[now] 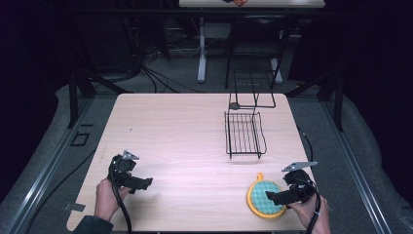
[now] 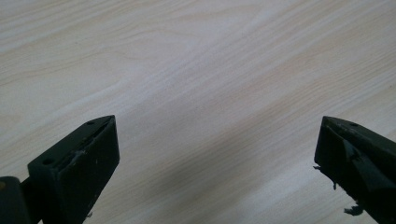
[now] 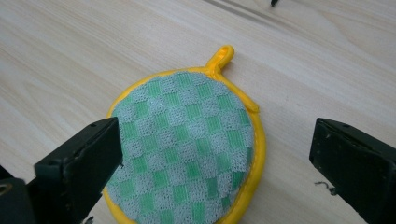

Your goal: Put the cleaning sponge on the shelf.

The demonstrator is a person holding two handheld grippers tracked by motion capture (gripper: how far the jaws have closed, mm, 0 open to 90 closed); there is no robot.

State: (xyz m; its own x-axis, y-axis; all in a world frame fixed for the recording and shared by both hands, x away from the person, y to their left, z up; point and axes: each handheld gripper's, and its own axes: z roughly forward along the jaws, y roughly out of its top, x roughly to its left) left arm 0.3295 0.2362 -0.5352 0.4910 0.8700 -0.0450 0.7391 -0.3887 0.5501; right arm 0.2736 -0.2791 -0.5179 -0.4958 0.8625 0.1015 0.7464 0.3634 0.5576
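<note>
Potholder between right tool's spread jaws; left tool spread over bare table

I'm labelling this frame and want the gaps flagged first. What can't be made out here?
- Round pot holder: its near edge is cut off by the bottom of the right gripper view, and the right claw covers part of it in the high view.
- Wire rack: the far upright section blends into the dark floor in the high view.
- Orange thing on the far table: cut by the top edge.
</note>
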